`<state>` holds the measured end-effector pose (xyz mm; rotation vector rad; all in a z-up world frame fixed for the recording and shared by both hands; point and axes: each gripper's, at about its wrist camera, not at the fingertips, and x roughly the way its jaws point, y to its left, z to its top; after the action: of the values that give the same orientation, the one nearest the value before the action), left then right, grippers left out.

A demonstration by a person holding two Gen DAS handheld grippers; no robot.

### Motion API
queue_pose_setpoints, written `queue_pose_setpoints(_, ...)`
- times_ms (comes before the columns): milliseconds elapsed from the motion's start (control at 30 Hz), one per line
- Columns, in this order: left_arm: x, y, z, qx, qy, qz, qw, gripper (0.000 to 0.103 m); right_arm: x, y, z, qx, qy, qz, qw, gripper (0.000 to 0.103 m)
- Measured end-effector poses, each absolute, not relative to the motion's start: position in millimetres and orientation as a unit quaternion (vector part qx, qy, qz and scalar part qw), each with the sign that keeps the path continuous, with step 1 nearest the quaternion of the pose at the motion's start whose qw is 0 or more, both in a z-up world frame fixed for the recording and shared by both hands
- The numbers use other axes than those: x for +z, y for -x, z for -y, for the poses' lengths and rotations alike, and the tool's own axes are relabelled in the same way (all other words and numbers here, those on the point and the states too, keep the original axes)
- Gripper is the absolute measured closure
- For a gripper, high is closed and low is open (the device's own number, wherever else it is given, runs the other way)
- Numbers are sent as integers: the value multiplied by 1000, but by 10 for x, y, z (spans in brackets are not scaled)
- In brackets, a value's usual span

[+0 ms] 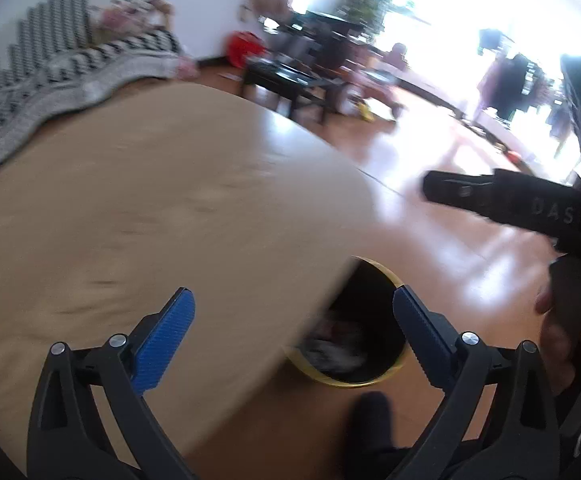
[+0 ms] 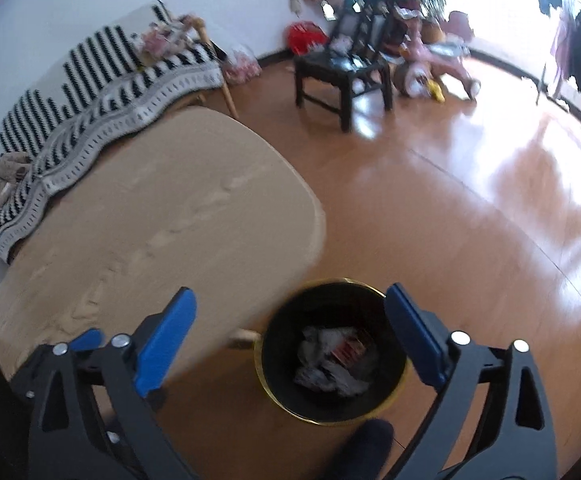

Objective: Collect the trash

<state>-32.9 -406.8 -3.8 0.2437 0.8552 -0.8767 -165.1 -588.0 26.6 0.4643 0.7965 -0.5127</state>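
Observation:
A black trash bin with a yellow rim (image 2: pixel 330 360) stands on the floor beside the round wooden table (image 2: pixel 150 220). It holds crumpled white paper (image 2: pixel 326 364) and a red packet (image 2: pixel 350 346). My right gripper (image 2: pixel 290 312) is open and empty, above the bin. My left gripper (image 1: pixel 292 312) is open and empty, above the table edge (image 1: pixel 170 200); the bin (image 1: pixel 362 328) shows partly under that edge, with paper (image 1: pixel 338 344) inside. The right gripper's black body (image 1: pixel 530 208) shows at the right of the left wrist view.
A sofa with a black-and-white striped throw (image 2: pixel 102 80) stands behind the table. A dark chair (image 2: pixel 342 68) and a pink toy tricycle (image 2: pixel 434 60) stand on the wooden floor (image 2: pixel 470 220) at the back. A dark foot (image 2: pixel 366 444) is near the bin.

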Motion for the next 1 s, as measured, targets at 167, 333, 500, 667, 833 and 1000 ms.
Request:
queue_pose_setpoints(167, 164, -98, 3012, -325, -97, -390, 856, 7, 375, 1165, 5158, -177, -185, -377, 890, 9)
queue_pose_setpoints(333, 204, -405, 1831, -205, -54, -388, 897, 7, 405, 680, 4345, -107, -153, -385, 904, 9)
queue_pose_setpoints(500, 228, -513, 954, -114, -3, -385, 916, 7, 356, 255, 3521, -52, -125, -391, 910, 9)
queue_pose_setpoints(667, 151, -552, 270, -48, 11, -391, 919, 7, 236, -52, 2834, -24, -77, -397, 914, 9)
queue_pose_setpoints(833, 86, -656, -149, -15, 27, -403, 915, 7, 149, -208, 2511, -13, -49, -396, 917, 9)
queue_pose_setpoints(1000, 87, -696, -298, -4, 35, -404, 914, 7, 99, -317, 2339, -9, -32, -395, 918, 9)
